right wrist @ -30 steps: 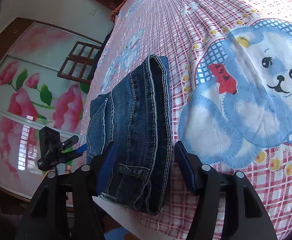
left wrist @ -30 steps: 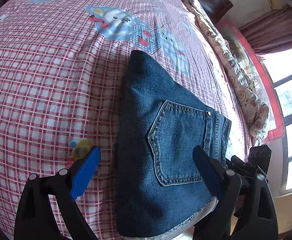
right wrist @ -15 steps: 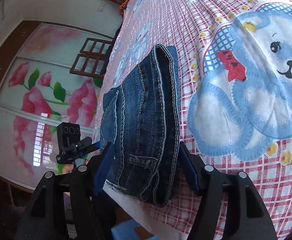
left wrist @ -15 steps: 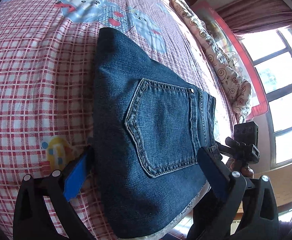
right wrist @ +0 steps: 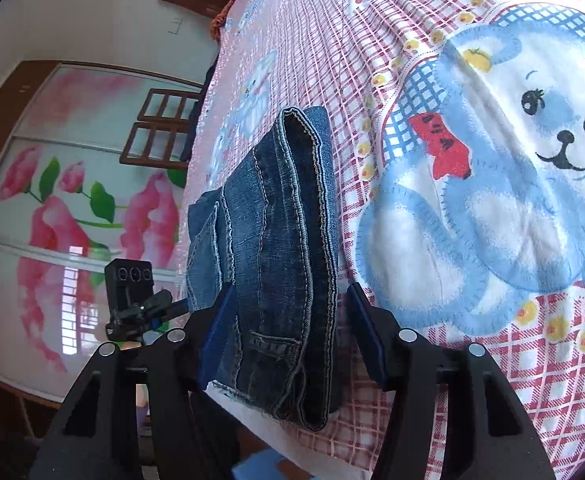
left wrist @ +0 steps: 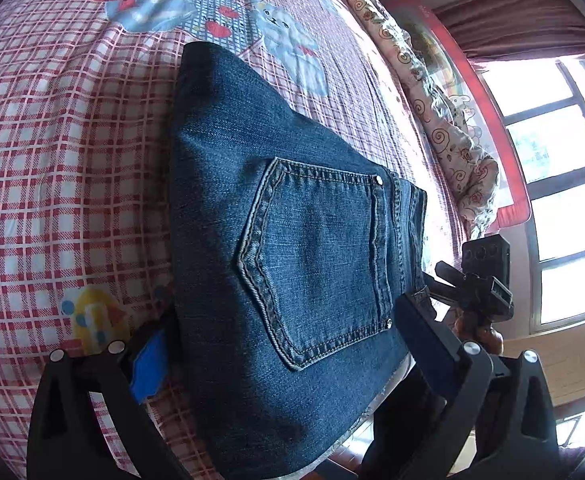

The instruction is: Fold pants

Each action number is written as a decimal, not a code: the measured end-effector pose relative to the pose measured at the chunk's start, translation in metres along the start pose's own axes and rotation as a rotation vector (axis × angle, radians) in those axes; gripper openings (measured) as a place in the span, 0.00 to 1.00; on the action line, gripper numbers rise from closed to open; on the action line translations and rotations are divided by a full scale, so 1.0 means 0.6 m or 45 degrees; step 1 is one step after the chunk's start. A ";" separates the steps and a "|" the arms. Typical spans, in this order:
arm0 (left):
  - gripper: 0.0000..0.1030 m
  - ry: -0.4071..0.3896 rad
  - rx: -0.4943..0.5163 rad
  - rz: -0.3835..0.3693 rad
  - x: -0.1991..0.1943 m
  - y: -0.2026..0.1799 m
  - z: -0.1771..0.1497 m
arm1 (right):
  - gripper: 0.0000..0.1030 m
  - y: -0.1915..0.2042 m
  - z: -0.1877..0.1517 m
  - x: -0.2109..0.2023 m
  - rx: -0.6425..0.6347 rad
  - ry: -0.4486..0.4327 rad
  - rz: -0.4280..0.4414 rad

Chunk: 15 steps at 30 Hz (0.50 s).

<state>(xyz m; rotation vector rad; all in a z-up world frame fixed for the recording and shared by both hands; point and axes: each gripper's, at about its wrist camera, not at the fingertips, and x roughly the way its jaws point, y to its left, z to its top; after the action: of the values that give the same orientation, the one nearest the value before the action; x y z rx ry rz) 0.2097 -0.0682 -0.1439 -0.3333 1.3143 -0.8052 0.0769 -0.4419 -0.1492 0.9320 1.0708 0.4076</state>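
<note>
folded jeans (left wrist: 292, 264) lie flat on the checked bedsheet (left wrist: 52, 160) at the near edge of the bed, back pocket (left wrist: 316, 256) facing up. left gripper (left wrist: 284, 344) straddles the bundle across its width; jaws have just been opening and now stand wide, with the denim between them. the blue pad (left wrist: 148, 364) sits just beside the fabric's left edge; whether it touches cannot be told. right gripper (right wrist: 288, 336) straddles the stacked end of the jeans (right wrist: 276, 264), jaws partly apart, a clear gap at the right pad, so released, not clamped. printed bear (right wrist: 512, 184) on the sheet lies beside the bundle.
</note>
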 end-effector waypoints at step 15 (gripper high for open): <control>0.80 -0.030 0.118 0.025 0.005 -0.019 -0.011 | 0.28 0.002 0.000 0.020 -0.011 0.004 0.117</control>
<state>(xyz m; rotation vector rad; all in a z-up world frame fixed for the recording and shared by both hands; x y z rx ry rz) 0.1995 -0.0767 -0.1402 -0.2553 1.2522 -0.8408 0.0826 -0.4328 -0.1552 0.9753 1.0310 0.4891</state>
